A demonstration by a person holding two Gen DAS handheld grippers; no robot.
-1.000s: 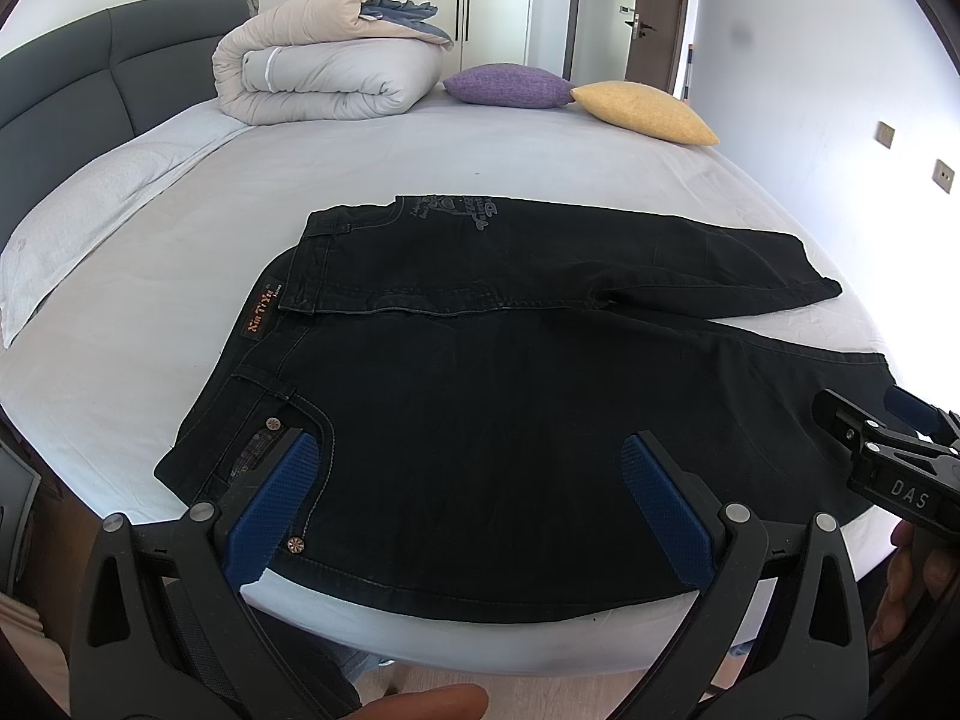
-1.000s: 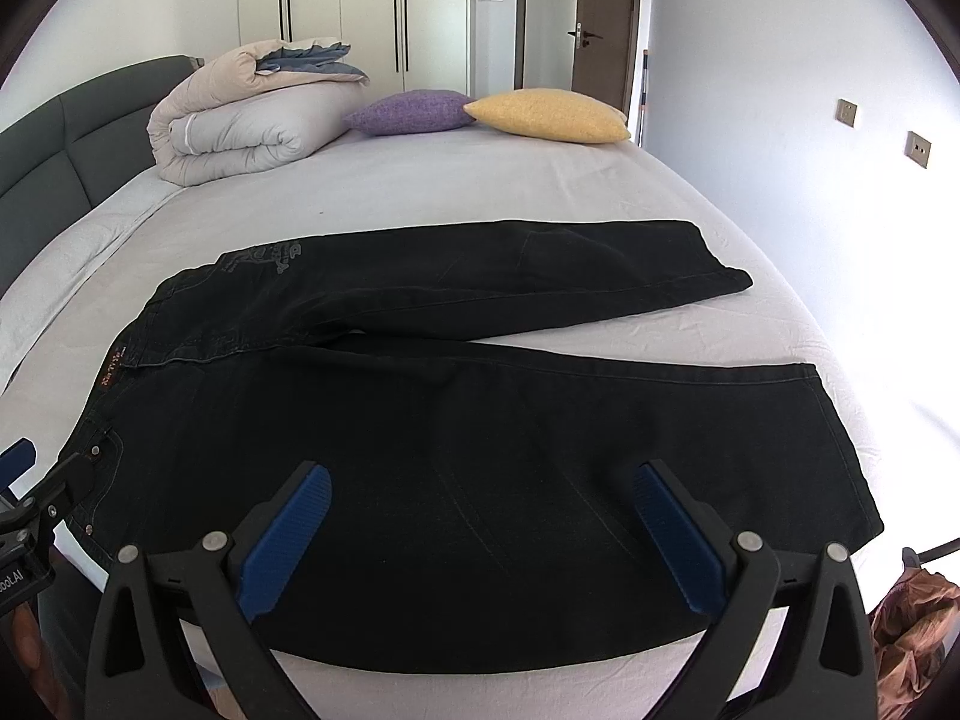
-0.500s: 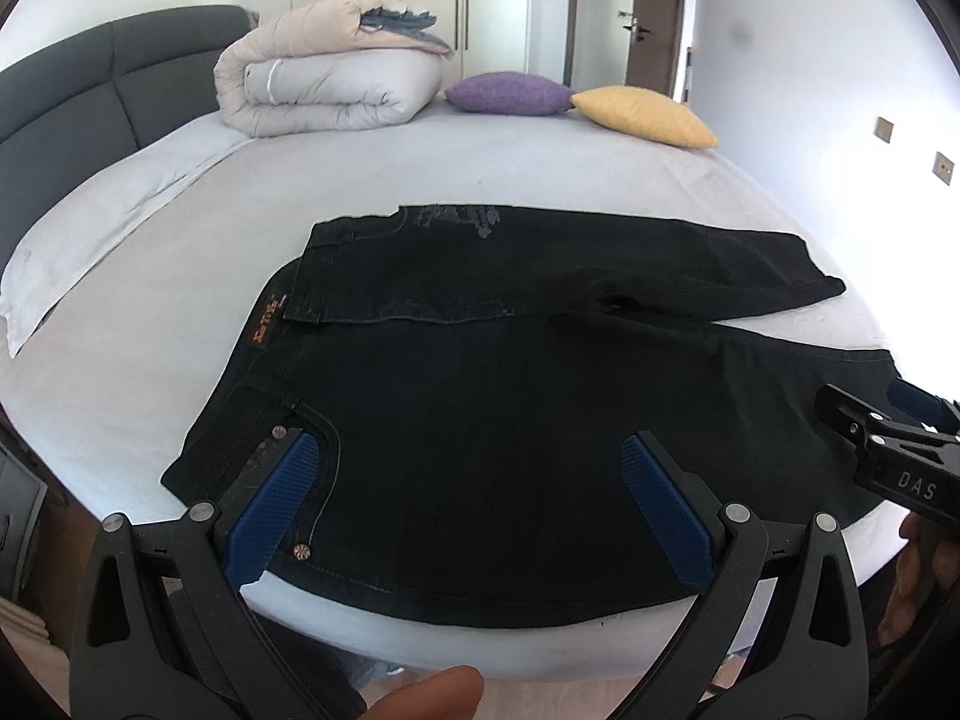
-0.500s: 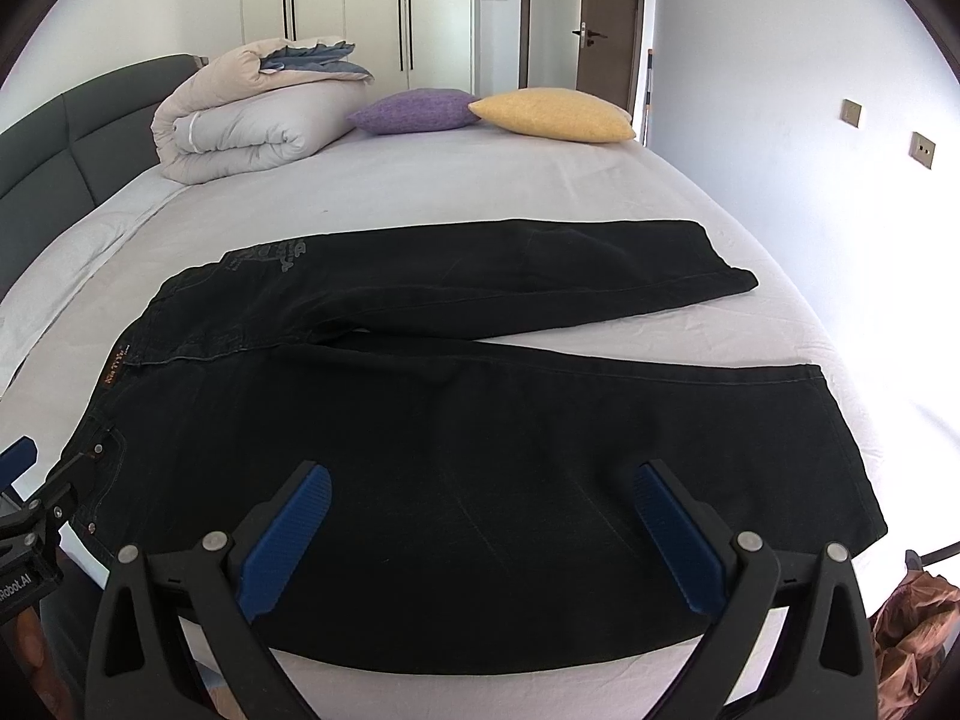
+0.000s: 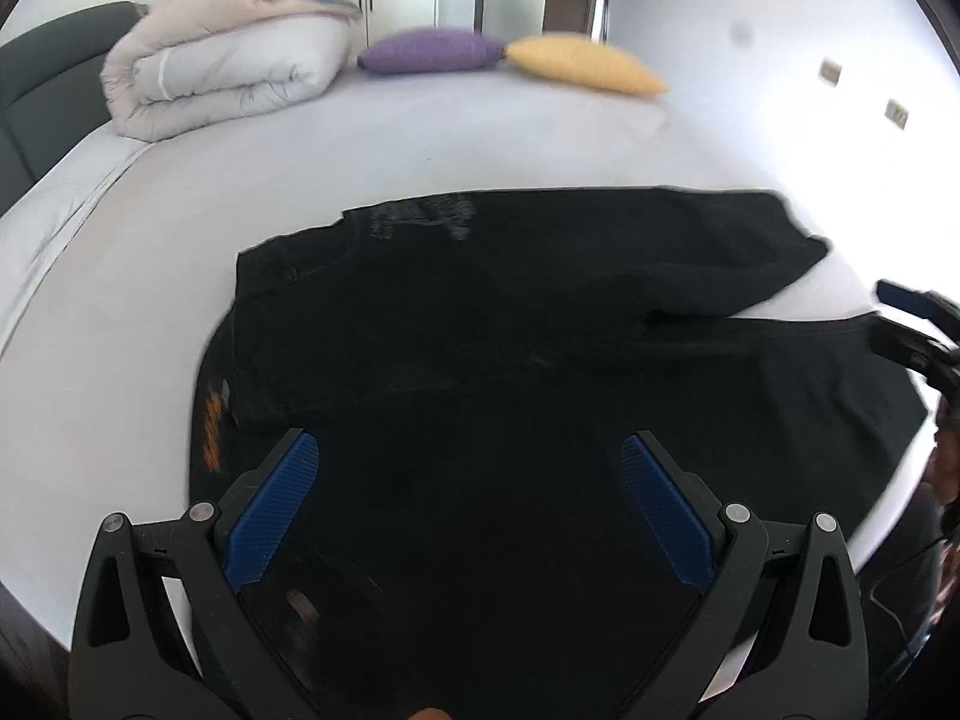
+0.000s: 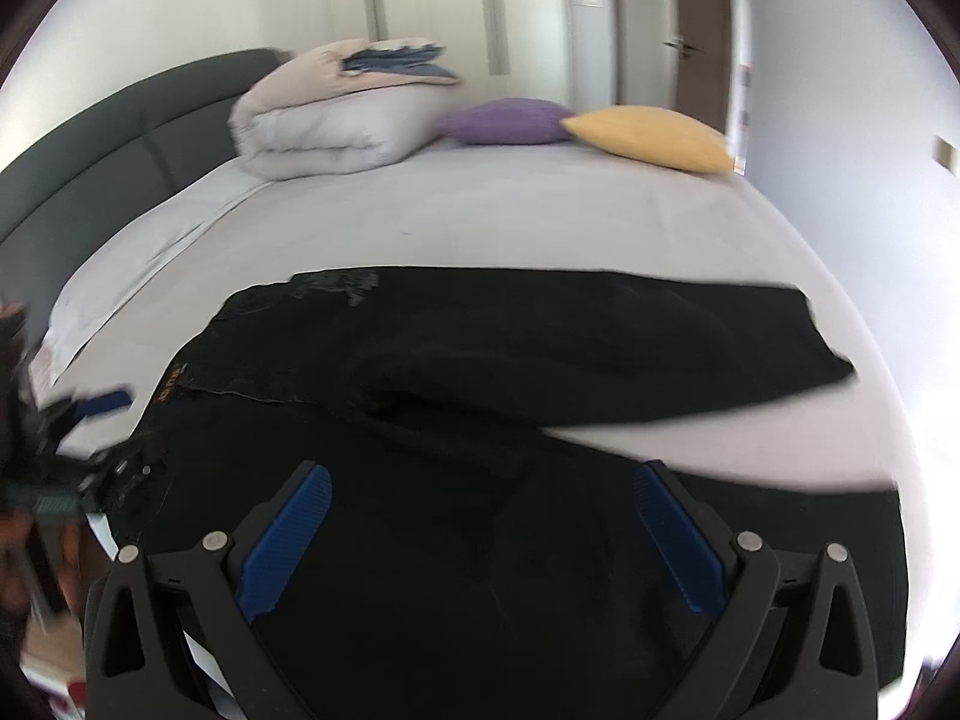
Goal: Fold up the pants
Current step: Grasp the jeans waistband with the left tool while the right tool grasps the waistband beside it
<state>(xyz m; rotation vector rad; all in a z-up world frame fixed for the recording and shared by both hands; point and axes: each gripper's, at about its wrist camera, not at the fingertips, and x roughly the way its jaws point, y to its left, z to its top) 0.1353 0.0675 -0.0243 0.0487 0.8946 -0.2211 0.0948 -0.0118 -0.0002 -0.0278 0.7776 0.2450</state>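
Black jeans [image 5: 492,312] lie flat on the bed, waistband to the left, both legs running right; they also show in the right wrist view [image 6: 540,360]. My left gripper [image 5: 468,486] is open and empty, low over the near leg beside the waistband. My right gripper [image 6: 480,522] is open and empty, low over the near leg further right. The right gripper shows at the right edge of the left wrist view [image 5: 918,330], the left gripper blurred at the left edge of the right wrist view [image 6: 78,420].
The jeans lie on a white-sheeted bed [image 5: 420,150] with a dark headboard [image 6: 120,138] at left. A folded duvet [image 5: 222,78], a purple pillow [image 5: 432,51] and a yellow pillow [image 5: 582,63] sit at the far side. A wall runs along the right.
Both grippers have moved forward and down over the jeans, which now fill more of each view. Jaws stay open. The jeans have not shifted.
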